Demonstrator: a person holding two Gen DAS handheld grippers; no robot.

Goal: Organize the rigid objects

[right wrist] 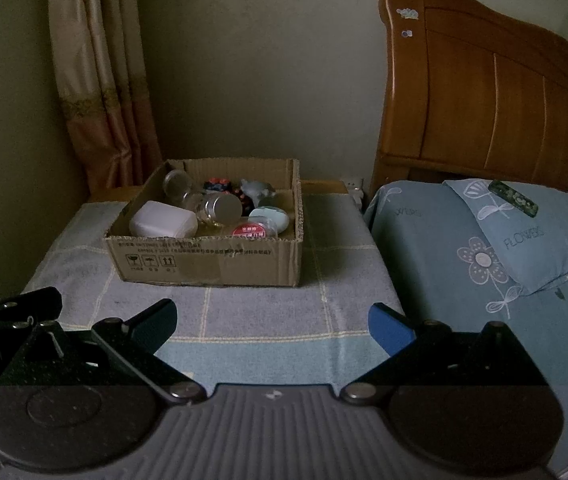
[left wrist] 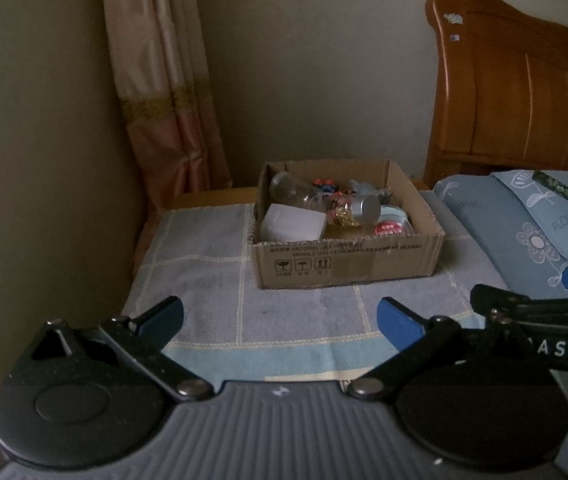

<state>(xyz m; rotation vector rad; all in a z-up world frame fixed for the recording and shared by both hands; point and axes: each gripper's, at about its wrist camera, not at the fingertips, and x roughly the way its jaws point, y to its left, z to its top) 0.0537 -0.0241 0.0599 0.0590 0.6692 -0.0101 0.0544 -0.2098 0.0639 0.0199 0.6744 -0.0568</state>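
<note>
Judging from how things lay, the task was taken to be either at its very start or at its end: every loose item was seen inside the cardboard box (left wrist: 347, 256), and nothing was held. The box had been set on a checked cloth (left wrist: 204, 304) covering a low bedside surface, well apart from both tools, its long side turned toward the cameras and its long axis running left to right. Beside it, a blue pillow (right wrist: 523, 240) was seen on the bed, with a small dark bar (right wrist: 513, 198) lying slantwise on it. Within the box, a white case (left wrist: 291, 222) was lodged in the near left corner; a glass jar (left wrist: 347, 206) was laid on its side, its silver lid pointed rightward and toward the viewer. The left gripper (left wrist: 280, 318) and right gripper (right wrist: 272, 320) were both spread wide and empty. A reach forward would be called for next.
</note>
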